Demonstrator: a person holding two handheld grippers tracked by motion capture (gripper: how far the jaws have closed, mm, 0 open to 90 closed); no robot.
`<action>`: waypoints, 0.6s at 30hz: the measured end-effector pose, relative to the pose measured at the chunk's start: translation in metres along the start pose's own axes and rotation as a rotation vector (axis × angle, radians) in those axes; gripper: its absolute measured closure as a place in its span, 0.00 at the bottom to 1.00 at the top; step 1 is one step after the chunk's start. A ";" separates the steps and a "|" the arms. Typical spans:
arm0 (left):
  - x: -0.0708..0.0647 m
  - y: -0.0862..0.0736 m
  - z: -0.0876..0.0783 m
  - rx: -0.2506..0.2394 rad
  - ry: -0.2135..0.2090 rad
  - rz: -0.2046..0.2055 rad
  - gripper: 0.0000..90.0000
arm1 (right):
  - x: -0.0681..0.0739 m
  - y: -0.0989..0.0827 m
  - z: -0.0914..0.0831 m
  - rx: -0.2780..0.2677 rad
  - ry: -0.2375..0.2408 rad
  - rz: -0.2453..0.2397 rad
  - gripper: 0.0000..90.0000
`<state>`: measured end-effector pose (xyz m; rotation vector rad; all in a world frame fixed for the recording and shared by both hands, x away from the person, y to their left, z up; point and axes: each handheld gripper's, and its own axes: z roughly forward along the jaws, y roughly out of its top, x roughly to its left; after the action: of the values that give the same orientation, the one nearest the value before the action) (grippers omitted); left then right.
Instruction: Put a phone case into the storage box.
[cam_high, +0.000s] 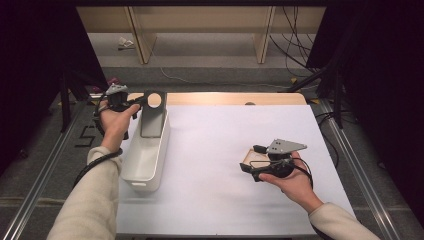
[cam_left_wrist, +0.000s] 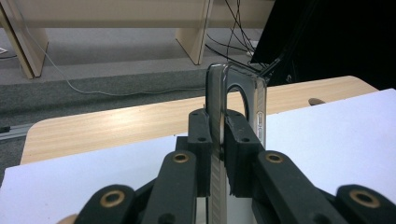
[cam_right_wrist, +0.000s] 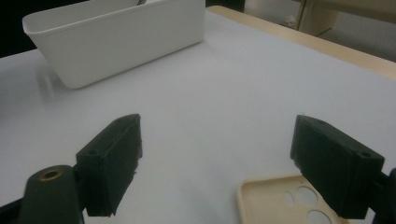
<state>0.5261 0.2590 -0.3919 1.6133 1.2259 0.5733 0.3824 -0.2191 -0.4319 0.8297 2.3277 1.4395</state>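
While the left gripper (cam_high: 131, 103) stays out of it, jaws clamped on the edge of a grey phone case (cam_high: 152, 114) standing upright over the white bin's (cam_high: 145, 160) far end, the right gripper (cam_right_wrist: 217, 163) is the near one: jaws wide open, empty, beige phone case (cam_right_wrist: 275, 200) flat on the table just below them, under the right-hand jaw.

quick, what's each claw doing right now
Left claw: closed on the edge of the grey phone case, above the white bin.
Right claw: open, holding nothing, beside the beige phone case.
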 end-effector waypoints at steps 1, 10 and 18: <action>0.000 0.000 0.001 0.002 -0.002 -0.001 0.91 | 0.000 0.000 0.000 0.001 0.000 0.000 0.20; 0.000 -0.002 0.007 0.016 0.002 -0.001 0.90 | 0.000 0.000 0.000 -0.001 -0.001 0.000 0.20; 0.003 -0.003 0.007 0.027 0.009 0.000 0.90 | 0.000 0.000 0.000 -0.001 0.001 -0.001 0.20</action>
<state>0.5318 0.2585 -0.3982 1.6348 1.2447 0.5667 0.3823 -0.2191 -0.4320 0.8276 2.3270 1.4412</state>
